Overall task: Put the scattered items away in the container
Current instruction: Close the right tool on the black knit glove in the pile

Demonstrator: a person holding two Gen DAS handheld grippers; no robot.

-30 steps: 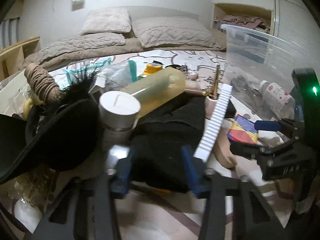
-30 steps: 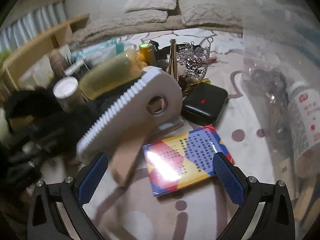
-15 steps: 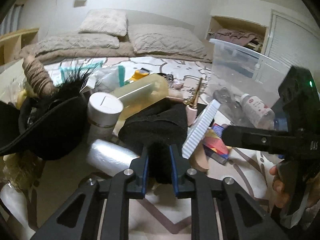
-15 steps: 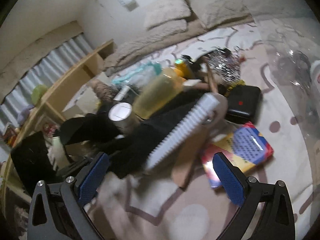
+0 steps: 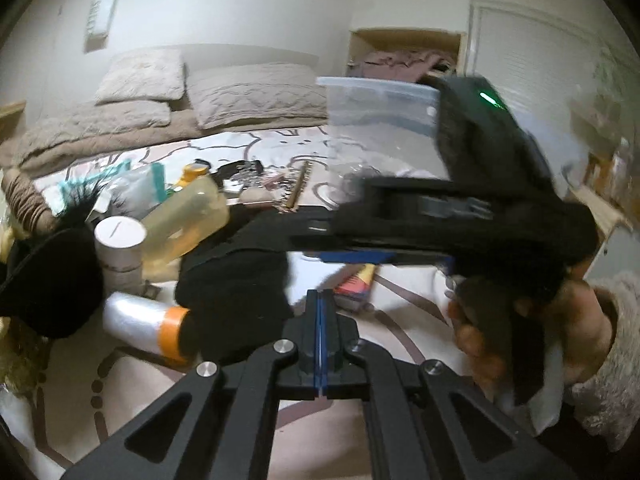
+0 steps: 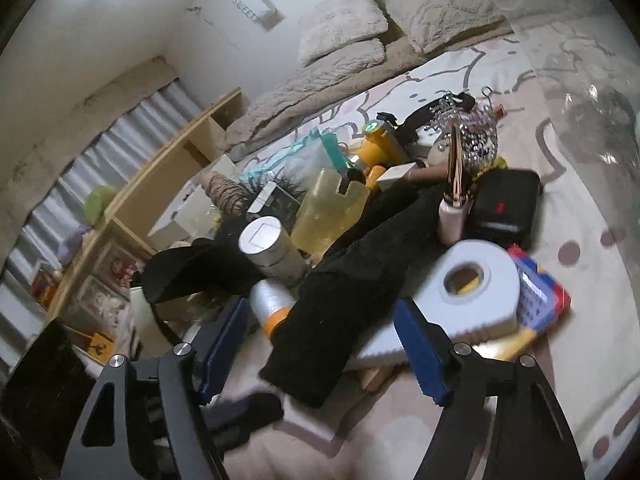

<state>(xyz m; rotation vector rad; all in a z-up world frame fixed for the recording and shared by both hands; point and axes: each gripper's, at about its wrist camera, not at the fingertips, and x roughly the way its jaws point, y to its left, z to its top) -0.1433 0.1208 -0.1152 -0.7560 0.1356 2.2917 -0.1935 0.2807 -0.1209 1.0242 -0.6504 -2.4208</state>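
In the left wrist view my left gripper (image 5: 320,312) is shut, its blue pads flat together with nothing visible between them. The black cloth (image 5: 236,288) lies just left of its tips. My right gripper (image 5: 340,246), blurred, reaches in from the right over the cloth, held by a hand (image 5: 520,320). In the right wrist view the right gripper (image 6: 320,348) has its jaws closing, and the black cloth (image 6: 332,312) lies between them with neither pad pressing on it. The clear plastic container (image 6: 592,120) stands at the right, also visible as the container (image 5: 372,108).
Scattered on the bedspread are a white toothed dispenser (image 6: 476,292) on a colourful box (image 6: 536,300), a black case (image 6: 504,208), a yellow bottle (image 6: 328,212), a white jar (image 6: 268,248), an orange-banded roll (image 6: 272,304) and a black hat (image 6: 192,264). Wooden shelves (image 6: 160,184) stand at the left.
My left jaws closed fully and drew back off the black cloth. My right gripper swung left over the cloth and narrowed its jaws. The white toothed dispenser tipped flat onto the colourful box.
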